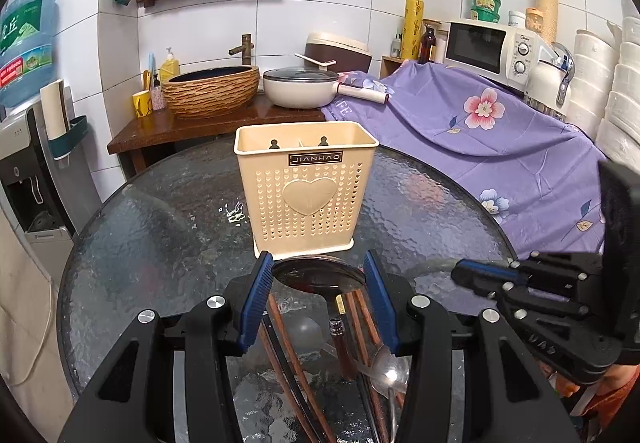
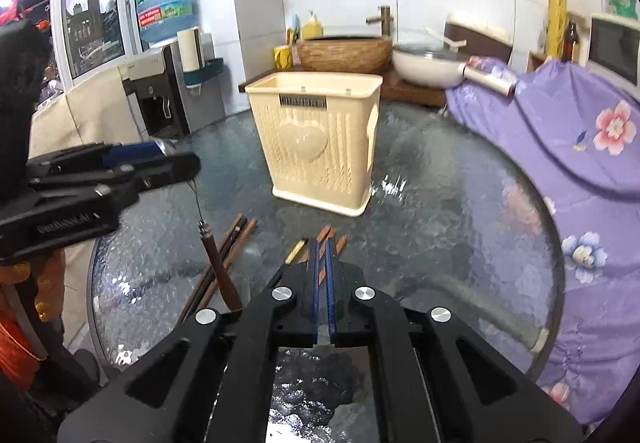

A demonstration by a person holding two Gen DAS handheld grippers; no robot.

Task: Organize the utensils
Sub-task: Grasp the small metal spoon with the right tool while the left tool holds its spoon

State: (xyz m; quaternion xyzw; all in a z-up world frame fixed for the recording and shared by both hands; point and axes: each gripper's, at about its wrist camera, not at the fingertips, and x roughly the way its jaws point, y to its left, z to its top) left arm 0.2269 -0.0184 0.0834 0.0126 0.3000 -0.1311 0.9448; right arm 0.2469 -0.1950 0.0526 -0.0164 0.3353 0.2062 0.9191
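Note:
A cream perforated utensil holder [image 1: 306,179] [image 2: 316,139] stands empty-looking on the round glass table [image 1: 160,227]. My left gripper [image 1: 318,258] [image 2: 180,163] is shut on the bowl of a metal ladle [image 1: 320,277]. The ladle's brown wooden handle [image 2: 220,271] hangs down to the table. Loose wooden chopsticks [image 2: 236,243] and a steel spoon [image 1: 390,369] lie below it. My right gripper [image 2: 323,243] [image 1: 456,273] is nearly closed, with a brown chopstick [image 2: 325,233] in the narrow slit between its pads. A black, gold-tipped chopstick [image 2: 296,249] lies just left of it.
A purple floral cloth [image 1: 480,131] covers the counter to the right, under a microwave [image 1: 492,47]. Behind the table are a wooden counter with a basin [image 1: 212,89] and a white pot [image 1: 300,87]. A water dispenser [image 2: 160,91] stands on the left.

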